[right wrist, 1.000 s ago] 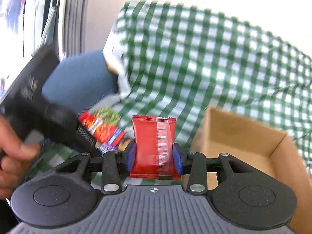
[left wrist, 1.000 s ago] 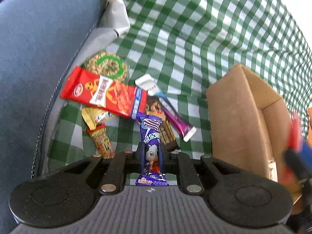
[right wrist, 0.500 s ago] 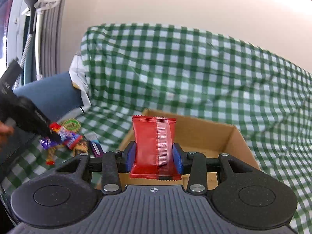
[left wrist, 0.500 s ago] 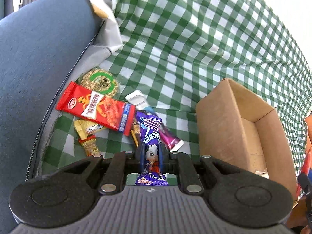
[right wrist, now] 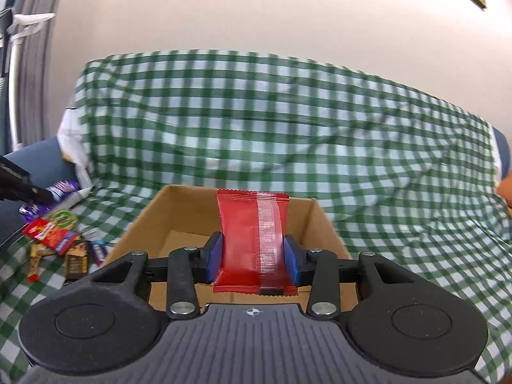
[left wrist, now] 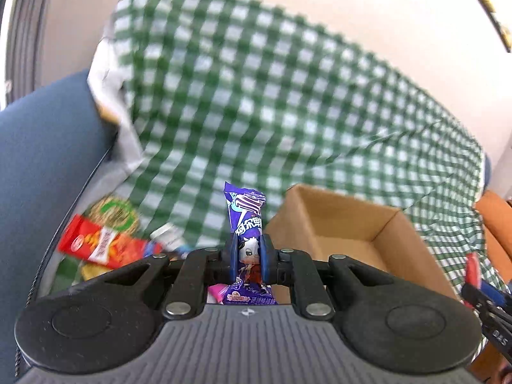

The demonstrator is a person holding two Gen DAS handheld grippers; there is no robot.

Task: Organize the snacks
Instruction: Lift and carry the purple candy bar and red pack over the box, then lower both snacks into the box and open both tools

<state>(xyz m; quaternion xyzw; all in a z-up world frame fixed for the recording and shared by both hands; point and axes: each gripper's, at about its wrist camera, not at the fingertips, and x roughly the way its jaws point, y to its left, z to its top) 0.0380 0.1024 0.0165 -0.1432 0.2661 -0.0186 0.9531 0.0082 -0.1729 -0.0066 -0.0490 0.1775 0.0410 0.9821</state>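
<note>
My left gripper [left wrist: 246,254] is shut on a purple candy wrapper [left wrist: 245,214] and holds it upright, lifted above the snack pile, left of the cardboard box [left wrist: 345,224]. My right gripper [right wrist: 252,257] is shut on a red snack packet [right wrist: 252,236] and holds it over the near edge of the open cardboard box [right wrist: 179,211]. The left gripper with the purple candy [right wrist: 62,188] shows at the far left of the right wrist view. The right gripper shows blurred at the right edge of the left wrist view [left wrist: 480,288].
A pile of snacks lies on the green checked cloth [right wrist: 288,121] left of the box: a long red packet [left wrist: 102,246], a round green-ringed one [left wrist: 115,214], a dark bar [right wrist: 76,257]. A blue armrest [left wrist: 41,166] rises on the left. An orange object [left wrist: 494,217] sits at right.
My left gripper has lifted the purple candy off the pile and tilted up. My right gripper has moved right with the red packet to above the box.
</note>
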